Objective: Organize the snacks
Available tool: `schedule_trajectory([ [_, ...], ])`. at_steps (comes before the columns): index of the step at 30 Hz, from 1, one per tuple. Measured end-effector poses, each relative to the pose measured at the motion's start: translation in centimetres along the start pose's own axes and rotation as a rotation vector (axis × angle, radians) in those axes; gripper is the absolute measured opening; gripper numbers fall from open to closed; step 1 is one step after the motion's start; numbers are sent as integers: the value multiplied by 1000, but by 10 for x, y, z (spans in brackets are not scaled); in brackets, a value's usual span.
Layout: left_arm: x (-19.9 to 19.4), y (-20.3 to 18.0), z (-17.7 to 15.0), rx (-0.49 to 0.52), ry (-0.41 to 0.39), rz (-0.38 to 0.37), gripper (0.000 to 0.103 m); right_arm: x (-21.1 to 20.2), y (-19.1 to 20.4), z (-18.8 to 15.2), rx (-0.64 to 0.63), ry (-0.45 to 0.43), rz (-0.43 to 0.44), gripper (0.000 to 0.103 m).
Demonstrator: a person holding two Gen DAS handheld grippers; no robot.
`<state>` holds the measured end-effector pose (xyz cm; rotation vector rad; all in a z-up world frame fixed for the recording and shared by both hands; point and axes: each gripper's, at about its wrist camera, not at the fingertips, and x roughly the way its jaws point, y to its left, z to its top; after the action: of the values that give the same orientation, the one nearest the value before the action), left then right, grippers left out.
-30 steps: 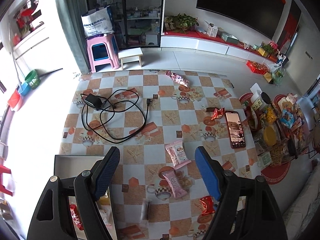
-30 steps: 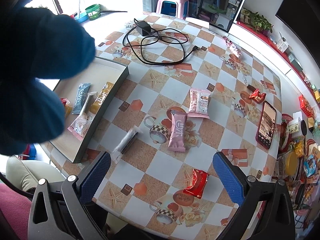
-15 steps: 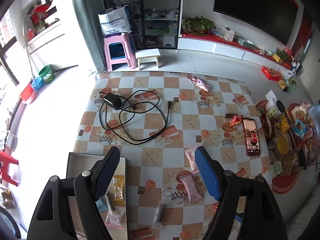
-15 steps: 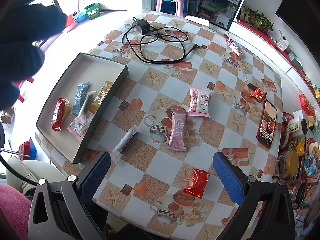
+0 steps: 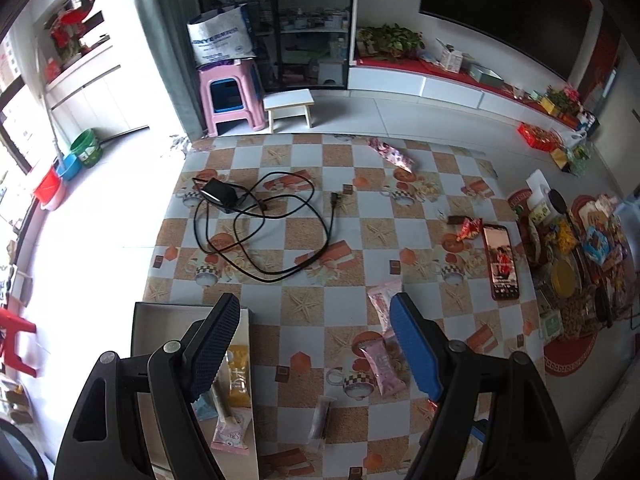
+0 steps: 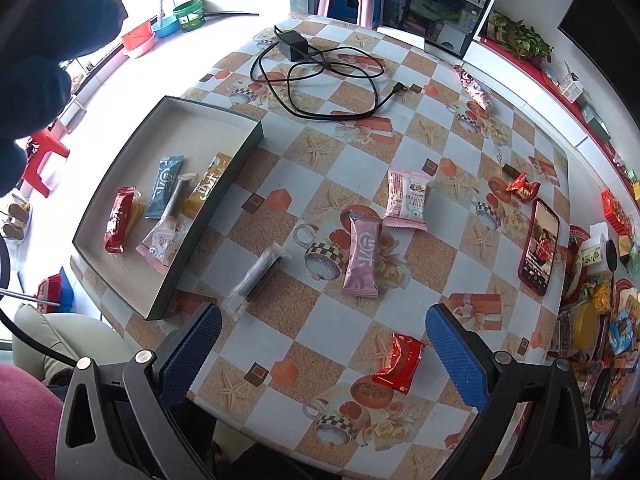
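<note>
Open tablecloth (image 6: 340,320) between the tray (image 6: 224,184) and the pink packet (image 6: 362,258), broken only by a clear-wrapped dark stick (image 6: 256,276) lying just off the tray's near corner. Far half of the tray floor bare; near half crowded with packets. Looped black cable (image 6: 332,80) and charger block (image 6: 294,42) blocking the far middle. Phone (image 6: 539,246) flat near the right edge, piled snack stand (image 6: 596,320) walling off that side. Red wrapper (image 6: 399,362) on the near edge

Dark tray (image 6: 224,184) holding five snacks, tongs (image 6: 324,354) agape – red packet (image 6: 398,362) between
</note>
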<state>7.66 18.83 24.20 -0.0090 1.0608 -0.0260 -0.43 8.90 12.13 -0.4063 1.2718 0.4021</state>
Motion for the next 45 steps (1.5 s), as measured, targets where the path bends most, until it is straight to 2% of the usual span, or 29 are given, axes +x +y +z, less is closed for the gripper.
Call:
schedule_trajectory([
  [18,9,-70,-7,143,29,-76,81,-3,-36,-30,148,27,-27,103],
  [33,14,-81,-8,152,37,-82,81,-2,-44,-34,169,32,-26,103],
  [37,26,-73,-12,151,61,-78,82,10,-54,-40,216,85,-11,103],
  [40,52,-52,-26,150,137,-93,82,35,-82,-57,359,177,28,103],
  [42,75,-40,-43,173,234,-107,82,52,-104,-75,477,247,40,103],
  [45,112,-28,-92,248,391,-65,82,71,-125,-97,591,323,51,103],
])
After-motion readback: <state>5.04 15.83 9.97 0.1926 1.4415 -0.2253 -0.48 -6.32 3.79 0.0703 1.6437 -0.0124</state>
